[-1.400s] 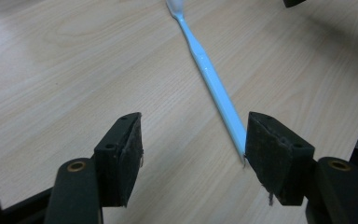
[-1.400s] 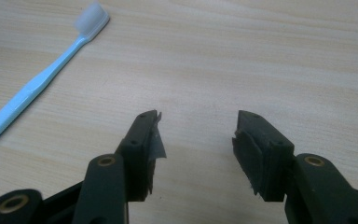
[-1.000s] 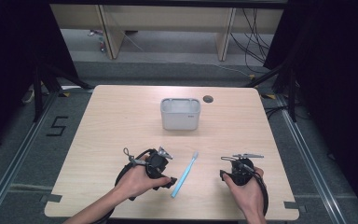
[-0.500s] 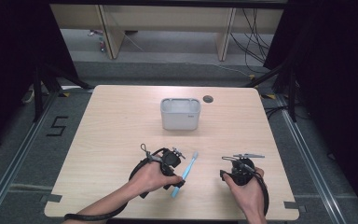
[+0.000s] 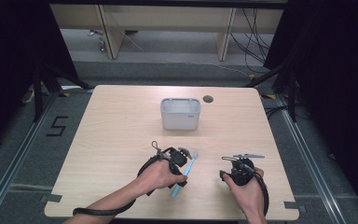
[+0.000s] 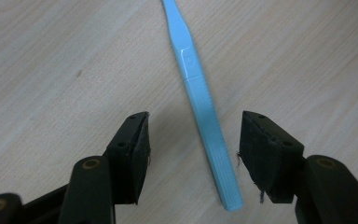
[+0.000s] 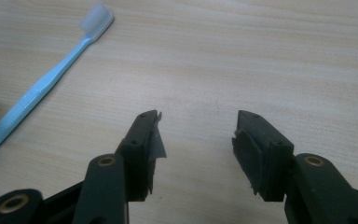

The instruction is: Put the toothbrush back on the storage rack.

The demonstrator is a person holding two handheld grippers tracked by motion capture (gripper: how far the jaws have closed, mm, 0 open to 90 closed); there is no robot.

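Jaws closing astride toothbrush (image 6: pixel 204 116), untouched | left gripper (image 6: pixel 193 154) angled down at table (image 6: pixel 56 56)

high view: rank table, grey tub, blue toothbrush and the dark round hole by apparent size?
1. table
2. grey tub
3. blue toothbrush, longer than the tub is wide but far thinner, and partly covered by the left gripper
4. dark round hole

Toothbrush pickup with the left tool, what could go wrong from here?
The left tool straddles the blue toothbrush near its handle end, jaws just closing, pads not yet touching. Gripped that far from the middle, the brush may tilt head-down when lifted. The handle lies flat and thin on the table, so the pads could scrape the wood or squeeze it sideways.
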